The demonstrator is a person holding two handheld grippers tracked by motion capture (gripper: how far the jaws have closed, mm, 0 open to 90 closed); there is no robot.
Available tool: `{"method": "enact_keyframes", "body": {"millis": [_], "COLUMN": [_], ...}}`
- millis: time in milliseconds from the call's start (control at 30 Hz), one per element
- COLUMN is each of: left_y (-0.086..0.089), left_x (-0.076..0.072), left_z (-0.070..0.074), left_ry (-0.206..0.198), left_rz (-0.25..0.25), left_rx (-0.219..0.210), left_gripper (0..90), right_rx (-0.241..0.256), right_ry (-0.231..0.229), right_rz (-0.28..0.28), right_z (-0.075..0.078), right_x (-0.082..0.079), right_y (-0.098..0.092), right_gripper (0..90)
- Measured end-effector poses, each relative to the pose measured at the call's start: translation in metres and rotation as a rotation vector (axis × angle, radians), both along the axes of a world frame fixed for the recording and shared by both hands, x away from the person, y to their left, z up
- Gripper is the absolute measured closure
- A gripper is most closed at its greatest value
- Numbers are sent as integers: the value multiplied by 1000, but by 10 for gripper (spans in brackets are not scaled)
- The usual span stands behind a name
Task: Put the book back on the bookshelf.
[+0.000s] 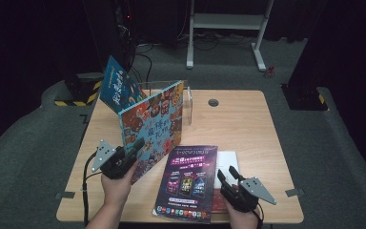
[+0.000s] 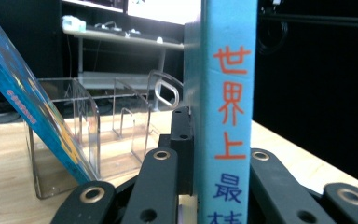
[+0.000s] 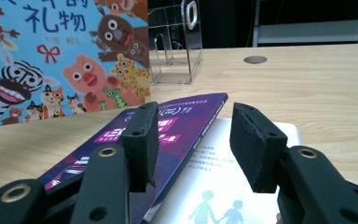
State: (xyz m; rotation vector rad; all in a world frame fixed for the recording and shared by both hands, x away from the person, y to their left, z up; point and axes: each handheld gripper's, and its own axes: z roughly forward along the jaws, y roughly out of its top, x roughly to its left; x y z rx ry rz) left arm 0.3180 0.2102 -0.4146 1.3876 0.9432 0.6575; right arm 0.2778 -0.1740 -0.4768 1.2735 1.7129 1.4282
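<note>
Work in hand: we judge that books are being stood one by one in the clear acrylic rack at the back of the counter.
Done so far: one blue book already leans in the rack's left end, tilted, its foot inside a compartment as the left gripper view shows.
Under way: we hold the animal picture book upright and off the counter, in front of the rack and not yet in any slot.
Left gripper: its jaws are clenched on the lower edge of the animal picture book; in the left gripper view the turquoise spine rises straight up between them.
Right gripper: its jaws stand released with a clear gap, hovering low over the near right of the counter; in the right gripper view they straddle the edge where the purple magazine meets the white one, touching neither as far as we can tell.
Left to do: seat the held book, then the purple magazine and the white booklet part-hidden under its right side, both lying flat.
Progress: we put it at roughly a quarter, with the second item mid-move.
Count, books and magazines: four — one racked, one held, two flat.
Count, racks: one, with several dividers.
Count, grippers: two.
Other: a round cable grommet sits in the counter just right of the rack.
</note>
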Motion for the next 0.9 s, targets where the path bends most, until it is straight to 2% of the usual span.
{"method": "enact_keyframes", "body": {"millis": [333,567,900], "left_y": [15,28,47], "left_x": [-17,-26,-33], "left_z": [17,29,46], "left_ry": [-81,-119,-160], "left_rz": [50,102,182], "left_rx": [-36,-39,-75], "left_gripper": [813,813,814], "right_rx": [-2,-2,-1], "right_ry": [-2,-5,-3], "right_rz": [-3,-6,-9], "right_z": [0,1,0], "right_x": [0,0,0], "right_y": [0,-1,-1], "right_gripper": [522,523,523]}}
